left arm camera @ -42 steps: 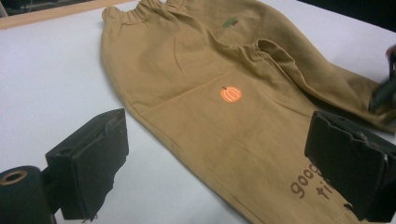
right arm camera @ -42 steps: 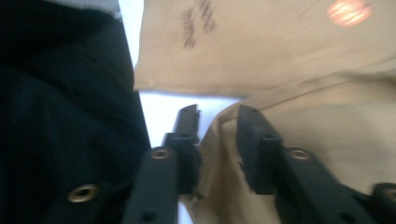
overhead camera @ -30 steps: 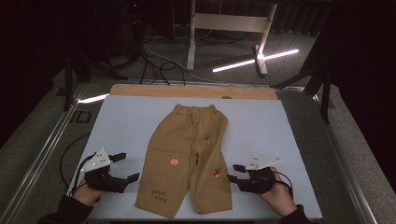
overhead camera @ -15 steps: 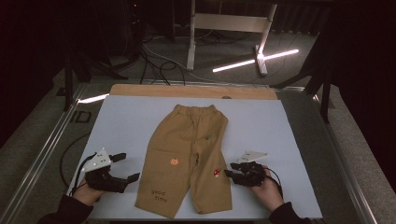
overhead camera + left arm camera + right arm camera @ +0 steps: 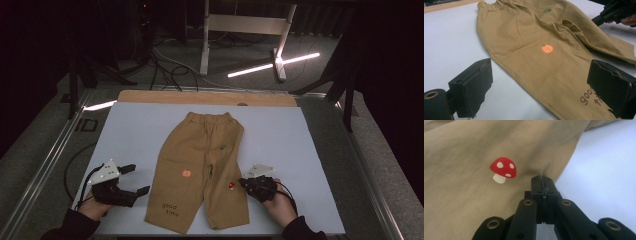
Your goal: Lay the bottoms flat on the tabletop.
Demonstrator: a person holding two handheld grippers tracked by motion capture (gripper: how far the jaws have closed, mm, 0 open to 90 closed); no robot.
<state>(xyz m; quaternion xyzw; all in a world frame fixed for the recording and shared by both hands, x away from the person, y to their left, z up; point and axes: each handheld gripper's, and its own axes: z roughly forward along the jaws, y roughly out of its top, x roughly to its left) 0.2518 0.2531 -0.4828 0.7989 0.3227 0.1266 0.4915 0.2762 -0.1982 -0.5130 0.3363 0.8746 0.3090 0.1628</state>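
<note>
Tan children's trousers (image 5: 200, 155) lie flat on the white table (image 5: 135, 130), waistband at the far end. They bear an orange pumpkin (image 5: 547, 48), a red mushroom (image 5: 503, 168) and brown lettering. My right gripper (image 5: 243, 183) has its jaws pressed together on the outer edge of the right trouser leg, just beside the mushroom. These jaws have just been closing, and the fabric (image 5: 474, 150) is pinched between the tips of the right gripper (image 5: 542, 180). My left gripper (image 5: 139, 179) stands open on the table beside the left leg, its jaws wide apart and nothing between them.
A wooden strip (image 5: 205, 97) runs along the table's far edge. Metal rails (image 5: 50, 160) flank the table. Beyond it stand a metal frame (image 5: 245, 25), floor cables (image 5: 165, 65) and a lit tube (image 5: 272, 64). White table shows on both sides of the trousers.
My right gripper has moved left and down to the right trouser leg, and its jaws have shut on the fabric edge. The left gripper has stayed in place.
</note>
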